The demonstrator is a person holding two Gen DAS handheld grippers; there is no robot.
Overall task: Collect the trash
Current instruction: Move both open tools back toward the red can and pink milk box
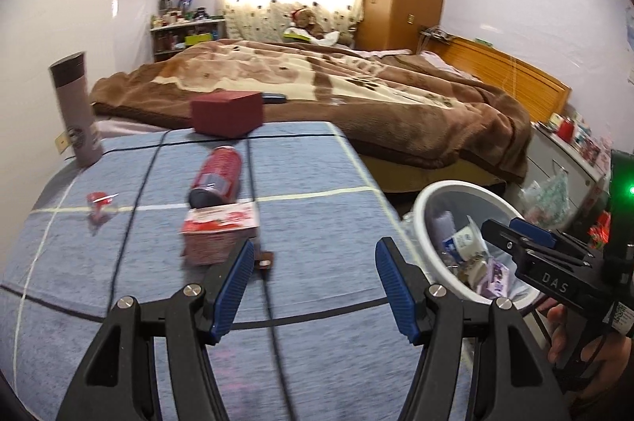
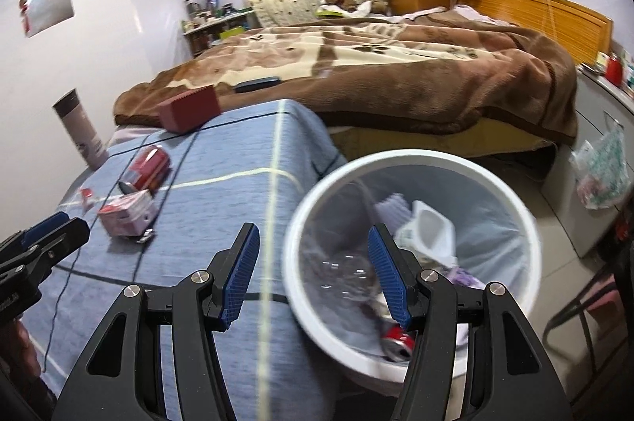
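A red can (image 1: 216, 177) (image 2: 146, 169) lies on its side on the blue cloth-covered table (image 1: 317, 222). In front of it sits a small pink-and-white carton (image 1: 218, 232) (image 2: 126, 217), and a red wrapper (image 1: 99, 203) (image 2: 86, 198) lies to its left. My left gripper (image 1: 315, 276) hangs open over the table, just short of the carton, with nothing between its fingers. My right gripper (image 2: 313, 272) is open and empty at the near rim of the white trash bin (image 2: 412, 159) (image 1: 432, 195). The bin holds a crushed red can (image 2: 398, 341), clear plastic and cartons.
A dark red box (image 1: 226, 112) and a grey tumbler (image 1: 75, 104) stand at the table's far side. Behind lies a bed with a brown blanket (image 1: 356, 80). A white cabinet (image 2: 594, 127) with a hanging bag stands right of the bin. A thin black cable (image 1: 257, 242) crosses the table.
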